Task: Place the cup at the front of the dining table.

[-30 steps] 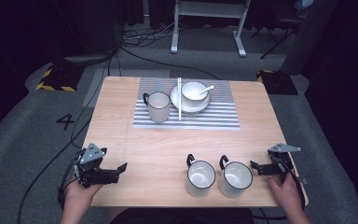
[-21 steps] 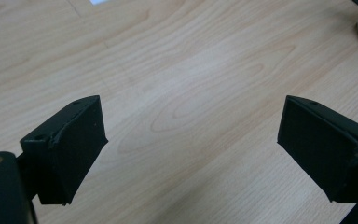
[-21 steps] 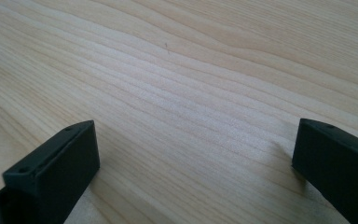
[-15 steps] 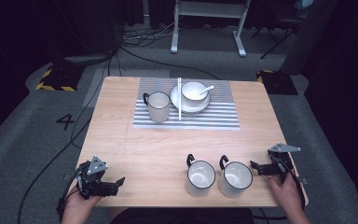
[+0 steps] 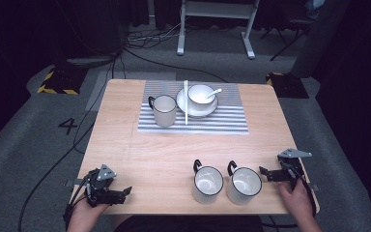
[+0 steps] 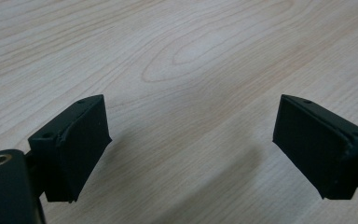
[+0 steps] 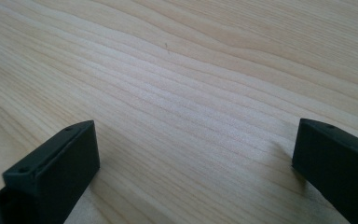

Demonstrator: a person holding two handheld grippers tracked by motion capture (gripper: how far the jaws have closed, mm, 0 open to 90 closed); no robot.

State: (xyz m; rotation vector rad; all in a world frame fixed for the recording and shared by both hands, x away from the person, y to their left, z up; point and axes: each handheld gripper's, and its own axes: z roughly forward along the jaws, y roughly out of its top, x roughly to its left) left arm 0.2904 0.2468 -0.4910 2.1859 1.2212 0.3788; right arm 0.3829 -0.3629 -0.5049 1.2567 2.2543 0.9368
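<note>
Resting low at the near left corner of the wooden table (image 5: 140, 154), the left gripper (image 5: 125, 192) points to the right along the front edge, held by the person's left hand (image 5: 83, 216). Its jaws have just been closing, yet in the left gripper view they stand apart with nothing between them, only bare wood grain and their own shadows beneath. The left gripper (image 6: 191, 149) is thus released and grasps nothing.

At the near right corner the right gripper (image 5: 263, 172) lies level, pointing left, with the person's right hand (image 5: 297, 203) behind it. In the right gripper view its jaws stand wide over bare wood, so the right gripper (image 7: 193, 163) is also released and empty. Its tips sit just beside the right mug (image 5: 244, 182), a white mug with a dark rim and a dark handle turned to the far left; whether they touch it I cannot tell.

Just left of that mug, very close or touching, stands the left mug (image 5: 207, 181) of the same kind, handle likewise at the far left. Both stand upright near the front edge, well apart from the left gripper.

Farther back, a grey striped placemat (image 5: 222, 121) lies across the middle of the far half of the table. On it stand a third mug (image 5: 164, 110) at the left, and a white plate (image 5: 183, 102) carrying a white bowl (image 5: 200, 94) with a spoon (image 5: 214, 91) leaning in it. A pair of chopsticks (image 5: 185, 102) lies across the plate's left edge, pointing away from the person.
</note>
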